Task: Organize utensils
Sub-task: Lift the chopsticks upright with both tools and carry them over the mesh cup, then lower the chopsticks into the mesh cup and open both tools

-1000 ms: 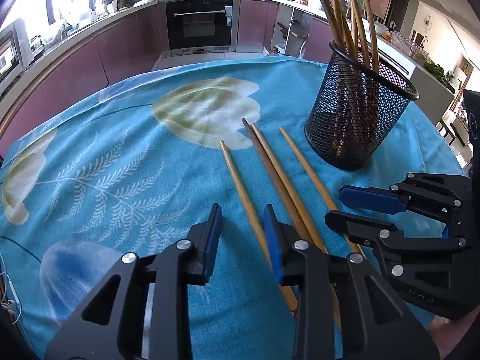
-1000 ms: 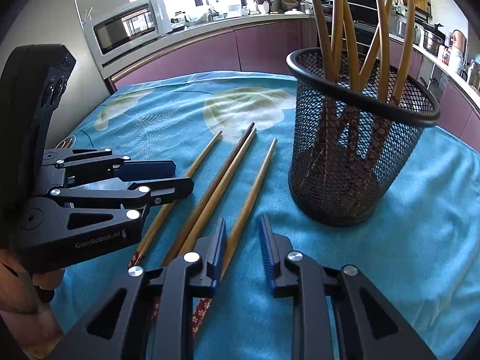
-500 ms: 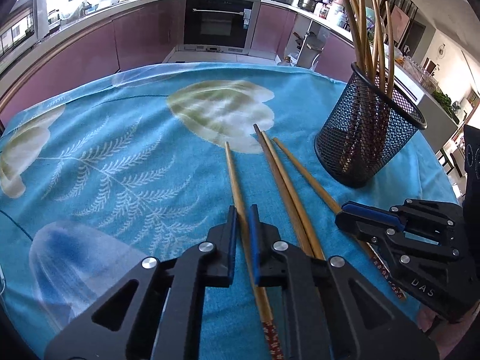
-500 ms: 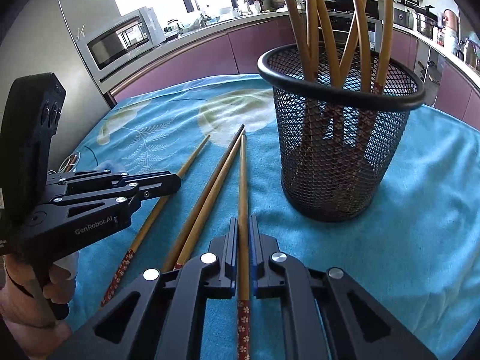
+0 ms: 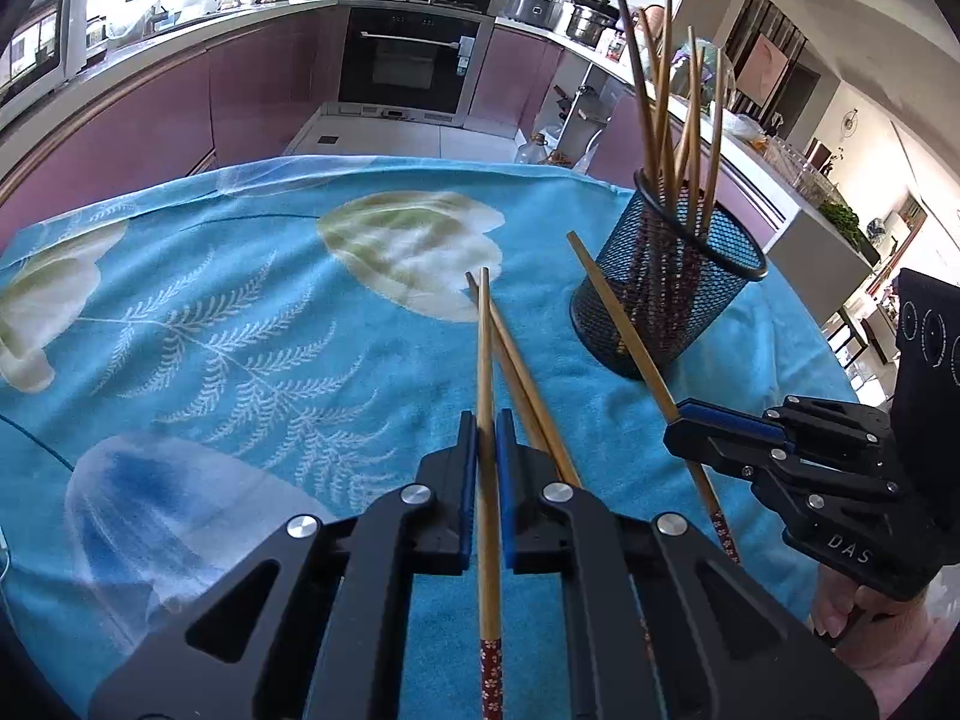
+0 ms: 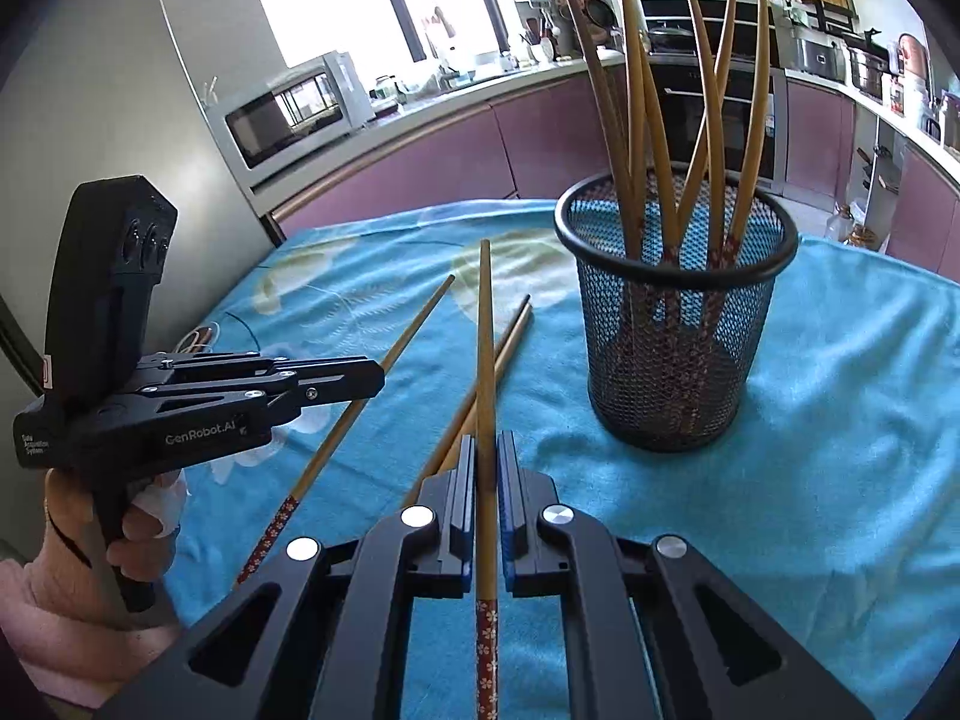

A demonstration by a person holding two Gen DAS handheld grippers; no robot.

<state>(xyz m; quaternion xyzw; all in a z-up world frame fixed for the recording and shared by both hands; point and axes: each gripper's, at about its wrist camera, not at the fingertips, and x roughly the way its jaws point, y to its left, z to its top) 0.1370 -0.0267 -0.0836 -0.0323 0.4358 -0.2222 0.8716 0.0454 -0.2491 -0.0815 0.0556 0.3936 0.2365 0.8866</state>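
Left wrist view looks down its own left gripper, whose blue pads are clamped on one bamboo chopstick that runs straight ahead between them, its red patterned end nearest the camera and its tip raised over the blue floral cloth that covers the surface. Two more loose chopsticks lie close together on the cloth just right of the held one, passing under the gripper. Farther right, the right gripper is closed on a fourth chopstick, which slants up to the left in front of the black mesh holder. That holder stands upright on the far right of the cloth, and about seven chopsticks stand in it, fanned out with their tips up; the exact count is hard to fix where they overlap. Right wrist view shows the same count of loose pieces: one stick pinched between its own pads and pointing ahead, one stick held by the other gripper at the left, and two lying side by side on the cloth between them. A hand with a pink sleeve grips the handle of the left tool. Purple kitchen cabinets, an oven and a microwave ring the far side.
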